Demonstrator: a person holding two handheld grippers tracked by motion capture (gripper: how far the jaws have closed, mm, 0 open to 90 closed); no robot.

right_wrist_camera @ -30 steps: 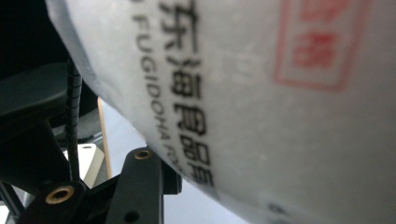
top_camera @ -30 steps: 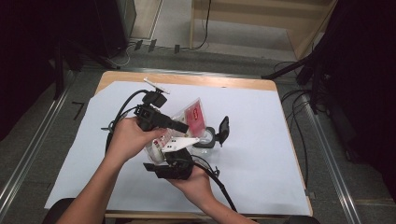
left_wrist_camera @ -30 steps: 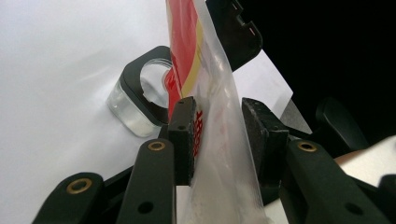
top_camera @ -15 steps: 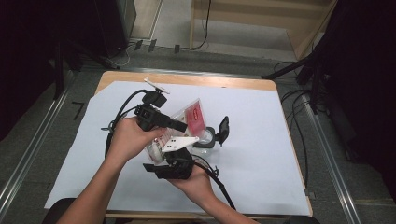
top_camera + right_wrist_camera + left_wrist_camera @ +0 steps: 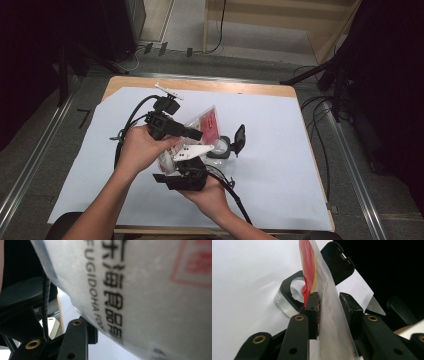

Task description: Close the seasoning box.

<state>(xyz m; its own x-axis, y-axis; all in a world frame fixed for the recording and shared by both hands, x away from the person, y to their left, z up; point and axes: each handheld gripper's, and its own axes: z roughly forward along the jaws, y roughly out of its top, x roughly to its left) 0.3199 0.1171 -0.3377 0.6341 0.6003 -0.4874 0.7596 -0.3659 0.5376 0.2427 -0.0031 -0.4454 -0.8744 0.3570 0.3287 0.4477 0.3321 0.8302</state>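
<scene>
Left gripper (image 5: 329, 312): jaws partly open, the clear plastic pouch (image 5: 322, 285) stands edge-on between them — left pad touches it, right pad sits just off the film, so no firm clamp visible. Beyond the jaw tips, a small clear jar (image 5: 287, 300) with its black flip lid (image 5: 337, 260) up rests on the white sheet (image 5: 244, 277). Right gripper (image 5: 185, 177): the pouch lies right across its jaws in its own view — can't tell the opening or any grip. Pouch is off the table, between both grippers.
</scene>
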